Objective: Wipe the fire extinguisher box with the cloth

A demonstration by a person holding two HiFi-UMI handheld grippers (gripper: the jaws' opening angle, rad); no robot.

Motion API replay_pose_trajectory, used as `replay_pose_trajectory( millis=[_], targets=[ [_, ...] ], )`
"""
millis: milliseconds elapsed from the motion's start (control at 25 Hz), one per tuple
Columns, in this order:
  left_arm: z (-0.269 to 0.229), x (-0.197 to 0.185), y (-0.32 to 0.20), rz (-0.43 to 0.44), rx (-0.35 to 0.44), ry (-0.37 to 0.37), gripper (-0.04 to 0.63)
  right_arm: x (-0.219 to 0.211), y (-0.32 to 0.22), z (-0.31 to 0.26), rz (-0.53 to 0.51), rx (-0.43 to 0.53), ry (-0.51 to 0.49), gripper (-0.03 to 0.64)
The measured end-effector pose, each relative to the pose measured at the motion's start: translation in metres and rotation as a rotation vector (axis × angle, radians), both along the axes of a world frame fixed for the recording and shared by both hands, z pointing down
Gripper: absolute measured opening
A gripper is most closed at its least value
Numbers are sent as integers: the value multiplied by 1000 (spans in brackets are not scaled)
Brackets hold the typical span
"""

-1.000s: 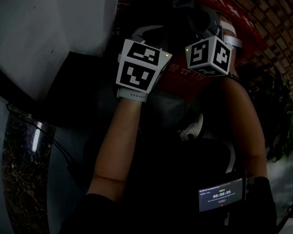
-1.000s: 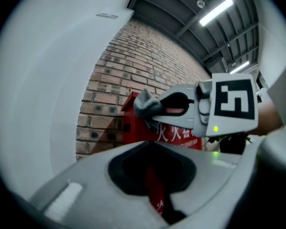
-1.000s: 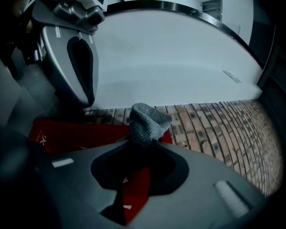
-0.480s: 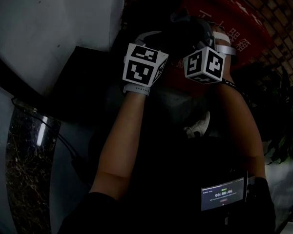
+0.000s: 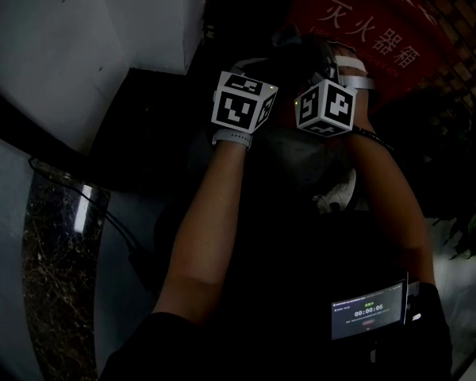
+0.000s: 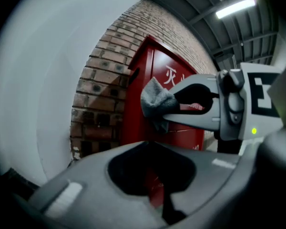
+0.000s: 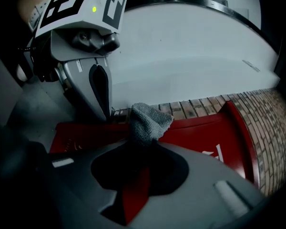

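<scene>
The red fire extinguisher box [image 5: 365, 14] with white lettering stands against a brick wall, just beyond both grippers. A small grey cloth [image 7: 145, 123] is pinched in my right gripper [image 7: 142, 144], which is shut on it and holds it up beside the box's red face [image 7: 205, 132]. From the left gripper view the same cloth [image 6: 155, 101] hangs from the right gripper's tips in front of the box [image 6: 152, 80]. My left gripper [image 6: 148, 143] is shut and empty, close to the left of the right one. In the dark head view only their marker cubes [image 5: 244, 101] show clearly.
A white curved wall [image 5: 87, 46] rises at the left, with the brick wall [image 6: 105, 80] between it and the box. Green plant leaves [image 5: 460, 173] crowd the right. A cable [image 5: 103, 213] runs over the floor, and a white shoe [image 5: 337, 197] shows below.
Both grippers have moved up toward the box and a little closer together. More of the box's white lettering now shows in the head view.
</scene>
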State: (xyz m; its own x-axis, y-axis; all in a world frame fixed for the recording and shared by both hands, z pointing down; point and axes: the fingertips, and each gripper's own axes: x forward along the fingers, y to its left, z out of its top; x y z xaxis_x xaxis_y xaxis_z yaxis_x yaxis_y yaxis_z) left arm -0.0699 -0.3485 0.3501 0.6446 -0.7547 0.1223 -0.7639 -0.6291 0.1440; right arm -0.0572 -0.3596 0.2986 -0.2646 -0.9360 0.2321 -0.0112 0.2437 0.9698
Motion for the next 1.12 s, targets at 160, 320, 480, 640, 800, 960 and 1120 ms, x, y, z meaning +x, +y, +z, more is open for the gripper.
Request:
replay_pose_trajectory(
  millis=[160,320,480,640,800,960,1120],
  targets=[
    [18,2,-3,3,-44,-8,3,0,-2,8,-2,4,-24,67],
    [26,-1,-5,1,-63,-10,3,0,-2,19,-1,-15,-15,67],
    [34,-2,-2,1,-82,-25,3,2,-1,34,3,-47,-11,68],
    [37,-2,-1,1,-83,-42,3,3,1,63,0,-50,75,69],
    [48,2,0,9,-99,-64,3,5,2,87,-14,-30,127,68],
    [65,5,0,22,-134,-83,3,9,3,108,-13,-47,128,67],
    [89,11,1,41,-184,-116,3,11,4,131,-17,-81,146,69]
  ],
)
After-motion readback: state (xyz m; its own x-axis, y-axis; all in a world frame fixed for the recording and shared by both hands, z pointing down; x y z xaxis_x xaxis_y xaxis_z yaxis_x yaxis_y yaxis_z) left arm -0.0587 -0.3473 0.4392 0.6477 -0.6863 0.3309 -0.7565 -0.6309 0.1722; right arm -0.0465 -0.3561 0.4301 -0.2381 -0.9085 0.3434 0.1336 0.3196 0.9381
